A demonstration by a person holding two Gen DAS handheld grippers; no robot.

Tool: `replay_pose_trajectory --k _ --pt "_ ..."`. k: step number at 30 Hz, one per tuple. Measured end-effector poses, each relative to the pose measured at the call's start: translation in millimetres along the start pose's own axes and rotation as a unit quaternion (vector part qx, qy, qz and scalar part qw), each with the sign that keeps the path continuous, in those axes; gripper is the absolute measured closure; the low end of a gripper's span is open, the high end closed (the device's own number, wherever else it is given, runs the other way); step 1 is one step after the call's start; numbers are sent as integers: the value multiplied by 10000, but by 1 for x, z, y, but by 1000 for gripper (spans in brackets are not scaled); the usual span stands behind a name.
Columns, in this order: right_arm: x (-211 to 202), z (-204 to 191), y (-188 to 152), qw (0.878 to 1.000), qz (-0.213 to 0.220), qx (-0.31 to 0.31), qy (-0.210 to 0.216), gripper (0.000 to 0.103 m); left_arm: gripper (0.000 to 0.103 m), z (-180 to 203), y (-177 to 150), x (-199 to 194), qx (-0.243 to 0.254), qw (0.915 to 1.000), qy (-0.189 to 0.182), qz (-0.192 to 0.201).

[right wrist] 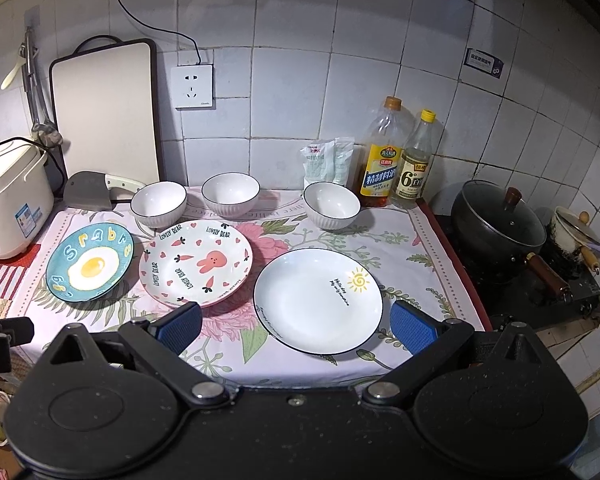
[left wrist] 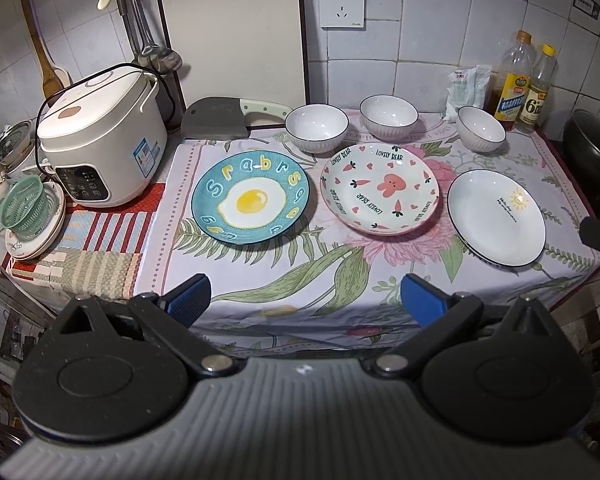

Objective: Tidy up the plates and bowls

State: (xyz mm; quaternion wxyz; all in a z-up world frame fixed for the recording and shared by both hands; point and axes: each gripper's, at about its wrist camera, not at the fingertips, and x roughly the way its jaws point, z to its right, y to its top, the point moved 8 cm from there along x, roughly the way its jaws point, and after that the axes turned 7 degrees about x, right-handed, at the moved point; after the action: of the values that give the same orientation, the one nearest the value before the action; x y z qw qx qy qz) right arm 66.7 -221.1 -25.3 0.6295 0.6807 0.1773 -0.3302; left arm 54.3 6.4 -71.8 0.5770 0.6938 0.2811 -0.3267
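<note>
Over the near edge of the cloth [right wrist: 440, 240] both my claws hang with jaws spread wide and nothing in them: the right claw [right wrist: 296, 326] sits just short of the sun plate [right wrist: 312, 300], the left claw [left wrist: 306, 300] further back, facing the gap between the egg plate [left wrist: 250, 198] and the bear plate [left wrist: 380, 190]. Past the sun plate, the bear plate lies just left of it, and the egg plate just left of that, three in a row, none stacked, each apart from its neighbour. Behind that row stand three white bowls, also single: one bowl [right wrist: 159, 204] behind the egg plate, a second [right wrist: 231, 195] close beside it, behind the bear plate, and a third [right wrist: 332, 205] off alone behind the sun plate, near the bottles [right wrist: 396, 160]. Further left of the egg plate are a cleaver [left wrist: 216, 118] and a rice cooker [left wrist: 100, 140]; right of the sun plate, a lidded wok [right wrist: 496, 220]. By my reckoning nothing is sorted yet: plates still need gathering into one pile and bowls nesting into another, so the whole job lies ahead, likely starting with the sun plate.
</note>
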Motion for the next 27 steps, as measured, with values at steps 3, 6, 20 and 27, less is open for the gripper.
replay_pose_trajectory --k 3,6,20,27 --pt "0 1 1 10000 2 -20 -1 1 0 0 0 0 -15 10000 7 14" --pt "-1 3 3 10000 26 -31 -1 1 0 1 0 -1 -22 10000 11 55" --pt "2 1 3 9998 31 -78 152 2 0 8 4 -5 -4 9999 -167 16" --pt "1 10 16 9979 184 -220 578 2 0 10 18 -15 77 9996 -247 70"
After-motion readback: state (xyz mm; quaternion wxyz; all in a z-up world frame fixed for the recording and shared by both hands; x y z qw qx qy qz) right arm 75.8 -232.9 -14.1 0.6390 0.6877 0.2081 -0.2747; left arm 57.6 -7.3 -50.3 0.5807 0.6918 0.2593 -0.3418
